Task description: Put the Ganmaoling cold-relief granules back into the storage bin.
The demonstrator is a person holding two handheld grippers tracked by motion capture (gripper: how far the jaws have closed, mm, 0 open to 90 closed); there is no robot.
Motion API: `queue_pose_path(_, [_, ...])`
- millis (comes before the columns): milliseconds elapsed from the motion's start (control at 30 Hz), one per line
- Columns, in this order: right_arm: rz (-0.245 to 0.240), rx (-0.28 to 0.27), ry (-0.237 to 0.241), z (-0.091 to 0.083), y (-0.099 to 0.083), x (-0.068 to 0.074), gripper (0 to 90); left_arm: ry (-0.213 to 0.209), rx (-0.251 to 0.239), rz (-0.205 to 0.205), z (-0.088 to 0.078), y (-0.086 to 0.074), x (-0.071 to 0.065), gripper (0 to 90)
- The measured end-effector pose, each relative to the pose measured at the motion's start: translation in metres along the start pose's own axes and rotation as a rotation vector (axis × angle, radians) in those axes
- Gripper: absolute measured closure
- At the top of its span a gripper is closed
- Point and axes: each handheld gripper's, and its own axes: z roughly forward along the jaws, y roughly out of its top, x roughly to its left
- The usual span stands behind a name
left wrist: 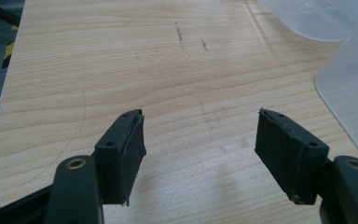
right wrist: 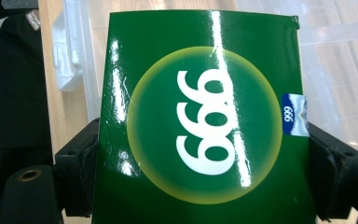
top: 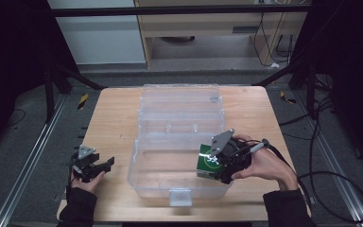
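- currently, right gripper is clamped on a green box; in the right gripper view the 2 black jaws press the box on its left and right sides.
- box face: glossy green, pale yellow-green disc, white "999" printed sideways; small blue-and-white seal on its edge at 3 o'clock, also marked "999".
- box position, high view: over the near compartment of the clear plastic bin, at about 3 o'clock of that compartment, just inside the right wall. cannot tell whether the box touches the bin floor.
- right hand wraps the gripper from the 3 o'clock side; dark sleeve at the bottom edge; cable trails off toward 4 o'clock.
- bin lid lies open and flat toward 12 o'clock; white latch tab on the front wall at 6 o'clock.
- left gripper sits on the wooden table at 9 o'clock of the bin, apart from it; left hand holds it from 6 o'clock.
- left gripper view: jaws stand wide apart, nothing between them, bare wood grain beneath; bin corner at 2 o'clock.
- left finger pads: black, rough-edged, not touching anything.
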Motion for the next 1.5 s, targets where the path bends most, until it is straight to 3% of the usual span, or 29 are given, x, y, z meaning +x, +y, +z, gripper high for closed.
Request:
queue_pose_path(400, [-0.008, 0.026, 0.015, 0.013, -0.004, 0.003, 16.1, 0.000, -0.001, -0.002, 0.000, 0.000, 0.000, 32.0])
queue_pose_path(1000, [0.030, 0.026, 0.040, 0.030, -0.020, 0.006, 15.9, 0.000, 0.001, -0.002, 0.000, 0.000, 0.001, 32.0])
queue_pose_path(1267, [0.016, 0.048, 0.039, 0.037, -0.020, 0.007, 15.7, 0.000, 0.000, -0.003, 0.000, 0.000, 0.001, 32.0])
queue_pose_path(1500, [0.043, 0.005, 0.051, 0.039, -0.028, 0.006, 15.4, 0.000, 0.001, -0.003, 0.000, 0.000, 0.001, 32.0])
